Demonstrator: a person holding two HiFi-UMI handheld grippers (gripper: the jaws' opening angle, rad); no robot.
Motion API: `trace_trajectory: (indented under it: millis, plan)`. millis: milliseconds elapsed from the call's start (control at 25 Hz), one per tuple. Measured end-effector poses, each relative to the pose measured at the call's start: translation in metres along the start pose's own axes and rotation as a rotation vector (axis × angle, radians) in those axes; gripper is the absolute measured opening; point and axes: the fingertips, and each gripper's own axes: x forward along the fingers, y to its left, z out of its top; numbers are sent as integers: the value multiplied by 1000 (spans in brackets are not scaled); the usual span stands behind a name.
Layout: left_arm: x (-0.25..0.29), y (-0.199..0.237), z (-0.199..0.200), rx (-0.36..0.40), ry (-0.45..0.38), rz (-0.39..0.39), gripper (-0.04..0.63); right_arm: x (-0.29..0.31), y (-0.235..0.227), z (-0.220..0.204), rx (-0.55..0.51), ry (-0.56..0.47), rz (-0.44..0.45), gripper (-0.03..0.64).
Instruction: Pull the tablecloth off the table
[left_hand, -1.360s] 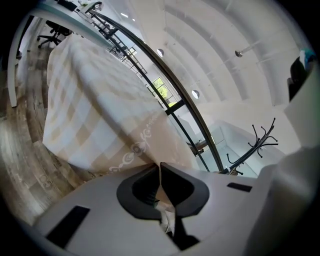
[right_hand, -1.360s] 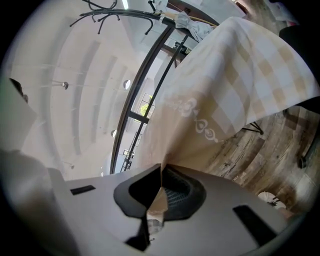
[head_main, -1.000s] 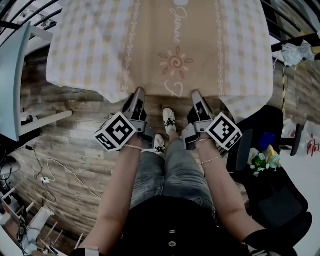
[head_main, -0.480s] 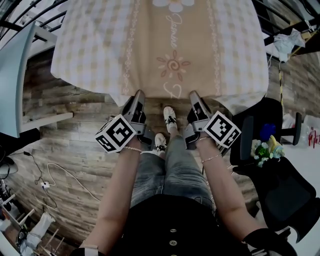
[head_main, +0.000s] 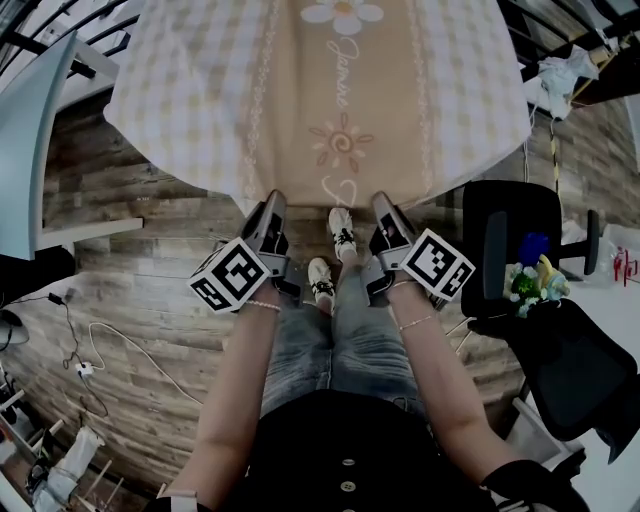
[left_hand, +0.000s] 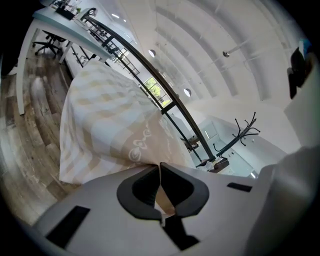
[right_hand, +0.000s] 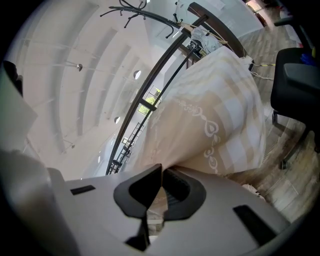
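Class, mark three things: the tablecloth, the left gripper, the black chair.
tablecloth (head_main: 340, 90), head view, beige middle strip.
left gripper (head_main: 273, 199), head view, between its fingertips.
black chair (head_main: 497, 225), head view, its upper black surface.

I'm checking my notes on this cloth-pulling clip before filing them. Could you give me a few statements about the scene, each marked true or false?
1. The left gripper and the right gripper both pinch the near edge of the tablecloth. True.
2. The right gripper's jaws stand wide apart with nothing between them. False: they are closed on a fold of the cloth.
3. A black chair stands on the person's right. True.
4. The tablecloth is plain white. False: it is checked, with a beige centre strip bearing flower and swirl motifs.
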Motion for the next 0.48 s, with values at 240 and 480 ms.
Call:
trace_trajectory:
  millis: [240,480]
  plan:
    - [-28,-5,-19,35,3,7,17,-29,-7,-23,16,14,-13,28]
    - [-20,-25,-6,113,-11,32,17,-26,5,-5,-20,66,-2,28]
